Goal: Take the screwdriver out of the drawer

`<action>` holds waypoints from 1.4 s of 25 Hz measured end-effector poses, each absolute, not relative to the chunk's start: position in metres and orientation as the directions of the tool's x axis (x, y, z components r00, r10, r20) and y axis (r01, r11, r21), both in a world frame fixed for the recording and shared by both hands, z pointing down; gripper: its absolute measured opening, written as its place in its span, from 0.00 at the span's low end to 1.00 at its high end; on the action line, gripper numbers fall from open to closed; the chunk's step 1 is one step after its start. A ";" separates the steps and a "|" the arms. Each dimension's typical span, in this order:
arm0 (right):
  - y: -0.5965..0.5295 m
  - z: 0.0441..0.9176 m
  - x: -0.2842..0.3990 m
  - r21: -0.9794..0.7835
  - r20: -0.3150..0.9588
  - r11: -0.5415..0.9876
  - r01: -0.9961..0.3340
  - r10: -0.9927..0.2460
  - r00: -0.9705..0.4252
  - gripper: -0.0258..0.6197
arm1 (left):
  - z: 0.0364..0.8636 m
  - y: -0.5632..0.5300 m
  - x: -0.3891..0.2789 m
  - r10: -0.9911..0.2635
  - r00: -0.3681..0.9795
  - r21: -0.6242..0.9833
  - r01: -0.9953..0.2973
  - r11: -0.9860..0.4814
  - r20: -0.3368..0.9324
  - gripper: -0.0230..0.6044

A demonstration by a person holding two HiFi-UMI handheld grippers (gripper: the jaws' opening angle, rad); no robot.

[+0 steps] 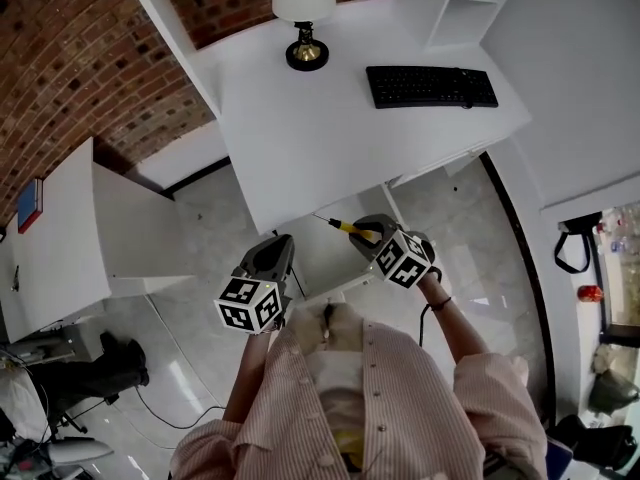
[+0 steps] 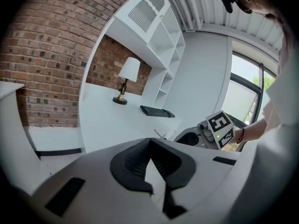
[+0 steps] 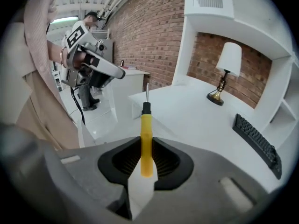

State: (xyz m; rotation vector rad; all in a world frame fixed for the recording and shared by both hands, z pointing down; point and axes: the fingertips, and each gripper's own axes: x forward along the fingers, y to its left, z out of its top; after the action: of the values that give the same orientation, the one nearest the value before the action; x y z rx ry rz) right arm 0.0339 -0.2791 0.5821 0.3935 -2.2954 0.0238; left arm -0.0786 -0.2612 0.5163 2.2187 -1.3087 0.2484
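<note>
Right gripper view: the right gripper [image 3: 145, 158] pinches the screwdriver [image 3: 146, 134] by its yellow handle, over the drawer [image 1: 322, 256]. The left gripper [image 2: 150, 146] has its jaws pressed together, empty. A firm pinch and a level shaft should carry it clear.

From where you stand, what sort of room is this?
Most likely a home office or study: a white desk carries a black keyboard and a table lamp, with open shelves and a brick wall behind.
</note>
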 end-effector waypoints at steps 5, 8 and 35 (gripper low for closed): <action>-0.286 0.552 0.035 0.055 0.622 0.901 -0.430 -0.368 -0.691 0.16 | 0.492 -0.267 -0.084 -0.786 0.496 0.324 -0.861 -0.392 0.368 0.03; -0.290 0.533 0.036 -0.011 0.556 0.854 -0.520 -0.427 -0.713 0.16 | 0.479 -0.270 -0.089 -0.800 0.491 0.307 -0.865 -0.398 0.346 0.03; -0.319 0.409 0.087 -0.273 0.120 0.601 -0.751 -0.754 -0.646 0.16 | 0.388 -0.285 -0.111 -0.901 0.405 0.183 -0.908 -0.377 0.156 0.03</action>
State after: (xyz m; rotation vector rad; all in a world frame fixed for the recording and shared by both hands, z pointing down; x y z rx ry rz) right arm 0.0875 -0.3194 0.4094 1.3242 -2.8172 0.4755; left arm -0.1113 -0.2848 0.3876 2.4241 -1.5927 0.0435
